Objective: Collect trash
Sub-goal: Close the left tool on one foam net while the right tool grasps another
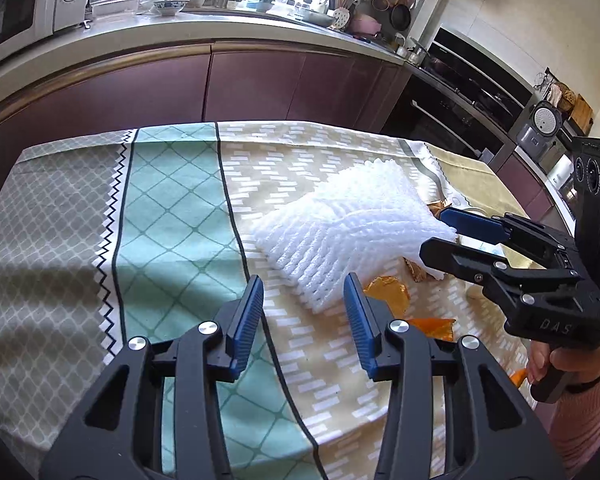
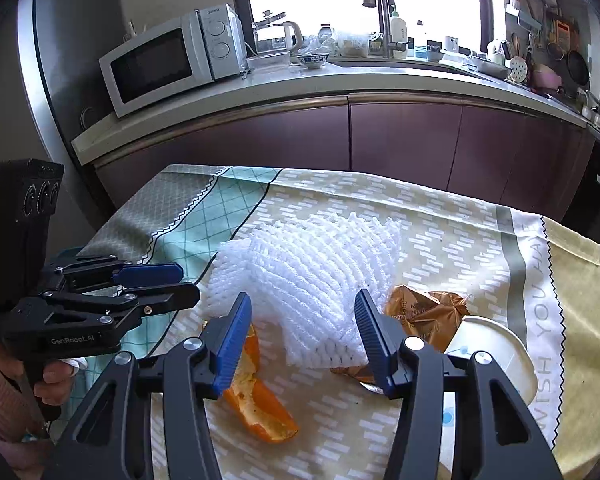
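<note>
Two grippers, left gripper (image 1: 304, 312) and right gripper (image 2: 302, 330), both with fingers apart, holding nothing. Just beyond, on tablecloth (image 2: 440, 240): one white foam net (image 2: 316, 276), two orange peels (image 2: 260, 404), one gold wrapper (image 2: 424, 312), one paper cup (image 2: 496, 348) at right.

White foam netting (image 1: 352, 224) on patterned tablecloth (image 1: 172, 200), orange peel (image 1: 388, 294) beside

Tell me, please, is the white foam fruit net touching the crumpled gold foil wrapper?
Touching. In the right wrist view the white foam fruit net overlaps the crumpled gold foil wrapper's left edge with no gap.
</note>
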Demonstrator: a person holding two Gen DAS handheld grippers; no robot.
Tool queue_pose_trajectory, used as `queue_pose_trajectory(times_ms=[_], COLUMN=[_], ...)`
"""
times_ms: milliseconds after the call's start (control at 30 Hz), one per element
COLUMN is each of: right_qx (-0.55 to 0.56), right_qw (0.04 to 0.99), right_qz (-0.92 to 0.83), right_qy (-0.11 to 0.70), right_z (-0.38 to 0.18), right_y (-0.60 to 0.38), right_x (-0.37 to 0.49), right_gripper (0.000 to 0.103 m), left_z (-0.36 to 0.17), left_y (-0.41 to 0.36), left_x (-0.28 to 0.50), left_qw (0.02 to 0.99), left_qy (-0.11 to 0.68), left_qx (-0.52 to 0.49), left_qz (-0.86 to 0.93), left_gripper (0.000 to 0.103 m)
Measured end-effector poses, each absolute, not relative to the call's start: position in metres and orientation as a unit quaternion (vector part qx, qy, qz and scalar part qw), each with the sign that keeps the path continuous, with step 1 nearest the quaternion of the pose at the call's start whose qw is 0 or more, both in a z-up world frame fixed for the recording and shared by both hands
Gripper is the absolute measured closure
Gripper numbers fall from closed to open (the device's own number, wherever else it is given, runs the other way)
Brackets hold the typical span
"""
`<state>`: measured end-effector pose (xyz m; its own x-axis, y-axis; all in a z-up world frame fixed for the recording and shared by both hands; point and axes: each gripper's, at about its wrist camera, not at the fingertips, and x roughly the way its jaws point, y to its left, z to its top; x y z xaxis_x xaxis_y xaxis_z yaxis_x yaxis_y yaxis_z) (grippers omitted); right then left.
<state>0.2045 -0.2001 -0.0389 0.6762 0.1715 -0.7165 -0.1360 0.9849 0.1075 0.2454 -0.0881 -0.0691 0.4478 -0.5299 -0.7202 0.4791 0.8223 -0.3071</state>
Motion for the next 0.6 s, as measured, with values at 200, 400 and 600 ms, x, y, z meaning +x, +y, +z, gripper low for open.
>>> queue_pose_trajectory(times_ms=[200,400,600], right_qx=[0.009,0.018,0.028], right_qw=[0.912,0.911,0.913], right_qz=[0.077,0.08,0.084], right_qy=[0.403,0.404,0.398], right_z=[-0.047,-0.049,-0.047], right_y=[-0.195,-0.201,-0.207], right_x=[0.21,0.205,0.201], right_gripper=[0.054,0.073,0.089], left_z=[-0.08,-0.09,-0.084], left_y=[-0.109,-0.121,-0.119], left_x=[0.254,0.259,0.256], left_qw=[0.838,0.837,0.842], left_qy=[0.45,0.455,0.446], left_qx=[-0.025,-0.011,-0.006], left_qz=[-0.308,-0.304,-0.302], left_gripper=[0.061,0.071,0.093])
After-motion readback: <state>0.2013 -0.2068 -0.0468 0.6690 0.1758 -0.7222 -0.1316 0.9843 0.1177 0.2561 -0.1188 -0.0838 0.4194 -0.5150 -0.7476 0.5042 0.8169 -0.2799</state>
